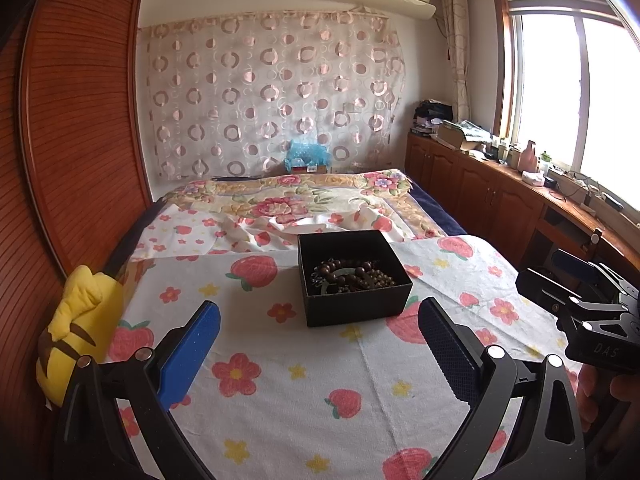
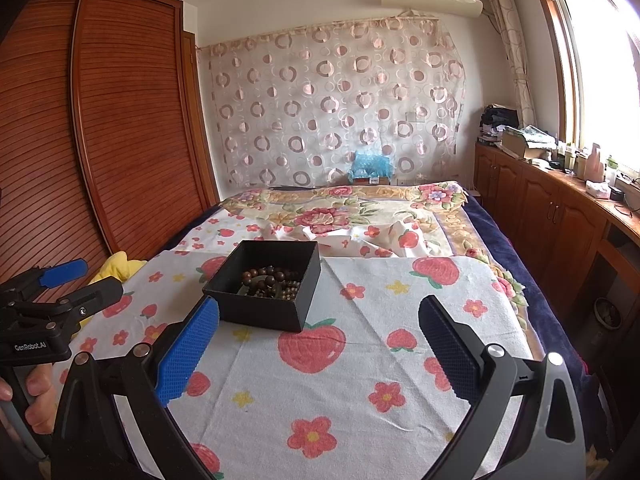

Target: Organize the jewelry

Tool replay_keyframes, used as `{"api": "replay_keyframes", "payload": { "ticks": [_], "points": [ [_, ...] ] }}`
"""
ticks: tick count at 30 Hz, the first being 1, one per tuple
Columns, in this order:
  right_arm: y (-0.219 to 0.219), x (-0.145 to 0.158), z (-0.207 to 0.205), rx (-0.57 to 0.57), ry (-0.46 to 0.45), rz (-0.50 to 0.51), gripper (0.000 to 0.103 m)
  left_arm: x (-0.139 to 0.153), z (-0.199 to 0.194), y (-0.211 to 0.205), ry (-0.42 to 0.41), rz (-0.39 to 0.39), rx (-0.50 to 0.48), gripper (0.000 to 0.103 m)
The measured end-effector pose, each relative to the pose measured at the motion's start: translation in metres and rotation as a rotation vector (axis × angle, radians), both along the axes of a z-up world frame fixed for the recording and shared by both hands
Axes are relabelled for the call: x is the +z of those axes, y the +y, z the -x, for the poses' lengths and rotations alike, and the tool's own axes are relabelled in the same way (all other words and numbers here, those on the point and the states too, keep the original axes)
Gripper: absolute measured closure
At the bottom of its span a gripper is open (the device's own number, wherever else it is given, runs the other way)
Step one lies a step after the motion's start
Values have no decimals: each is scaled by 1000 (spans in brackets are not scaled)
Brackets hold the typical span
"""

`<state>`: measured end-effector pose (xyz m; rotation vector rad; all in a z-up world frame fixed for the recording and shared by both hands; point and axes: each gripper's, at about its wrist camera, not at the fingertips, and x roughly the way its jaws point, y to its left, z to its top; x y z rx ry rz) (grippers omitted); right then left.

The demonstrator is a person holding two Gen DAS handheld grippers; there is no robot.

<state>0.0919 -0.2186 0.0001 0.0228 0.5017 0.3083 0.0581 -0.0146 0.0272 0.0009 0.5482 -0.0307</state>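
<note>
**Beads in the box, both grippers held back**

The black box (image 1: 354,278) sat open-topped on the strawberry-print cloth (image 1: 304,384) spread over the bed, and the jewelry lay inside it: dark wooden bead strands (image 1: 352,276) heaped together, with something pale and curved half buried under them that I could not make out. No loose piece showed on the cloth around the box. That fitted either a tidy-up already ended or a tangle waiting to be sorted out of the box.

What worried me was the heap itself. The strands looked intertwined, so a pinch on one would likely drag its neighbours up, and beads could spill over the low wall onto the soft cloth. The box looked light, too; a finger catching its rim might tip or slide it.

The left gripper (image 1: 318,344) hovered low over the cloth, fingers spread wide with nothing between them, pointed at the box from just short of it. The right gripper (image 2: 318,344) hung likewise, jaws wide and empty, with the box ahead and to its left. A hand (image 2: 34,404) wrapped the left handle.
</note>
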Motion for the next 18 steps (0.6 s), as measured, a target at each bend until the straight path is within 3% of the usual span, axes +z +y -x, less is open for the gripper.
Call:
{"api": "replay_keyframes", "payload": {
  "ticks": [18],
  "points": [
    [0,-1,1,0,-1,1,2,2,0,-2,-2,1,0,7]
  ]
}}
